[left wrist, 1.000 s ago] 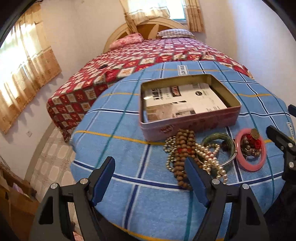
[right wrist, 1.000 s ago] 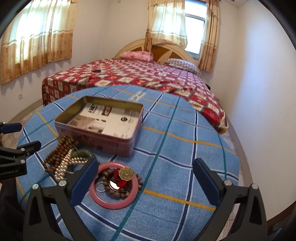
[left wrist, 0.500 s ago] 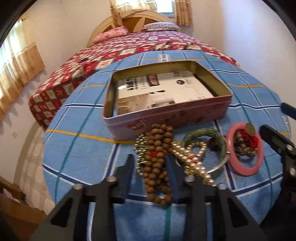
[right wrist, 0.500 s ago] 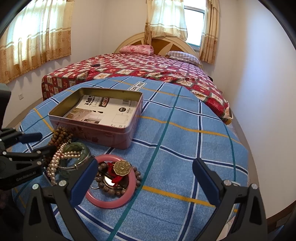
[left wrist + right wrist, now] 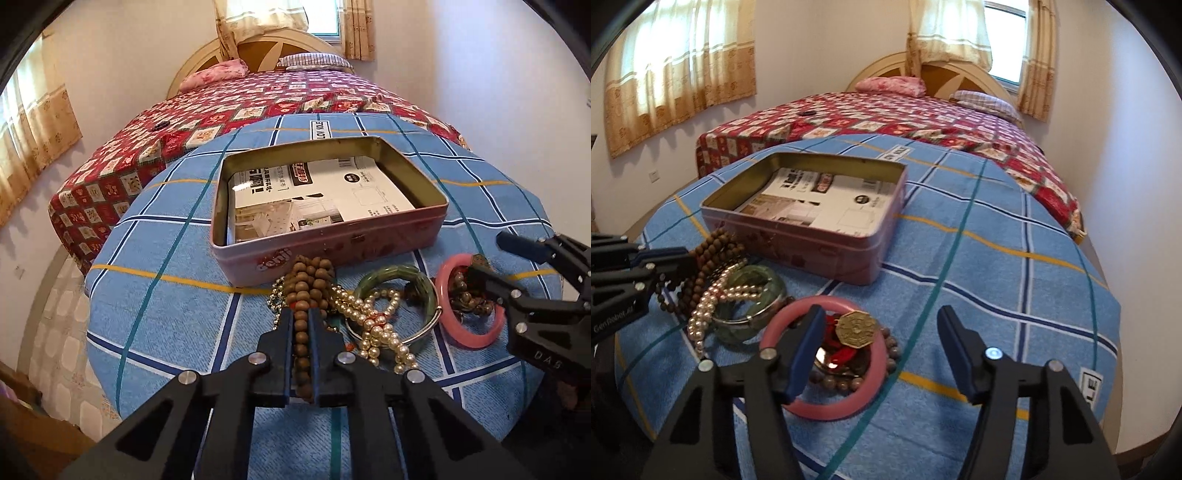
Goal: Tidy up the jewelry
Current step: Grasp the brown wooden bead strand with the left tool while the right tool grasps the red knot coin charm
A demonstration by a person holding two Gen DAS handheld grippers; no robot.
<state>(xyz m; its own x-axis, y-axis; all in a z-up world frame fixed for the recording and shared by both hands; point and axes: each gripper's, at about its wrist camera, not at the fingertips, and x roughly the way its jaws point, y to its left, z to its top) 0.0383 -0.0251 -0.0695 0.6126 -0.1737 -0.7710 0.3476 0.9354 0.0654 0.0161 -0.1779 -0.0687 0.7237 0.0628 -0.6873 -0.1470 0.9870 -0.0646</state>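
Left gripper just closed onto wooden beads beside tin, right gripper narrowing, half open astride pink bangle, gripping nothing.

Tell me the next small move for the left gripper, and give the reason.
Probably lift it a little and carry the beads toward the tin. The left gripper, whose jaws have just been closing, now pinches the wooden bead strand, which lies tangled with the pearl strand on the blue tablecloth. The open tin sits just beyond. A slow lift should show whether the pearls come along.
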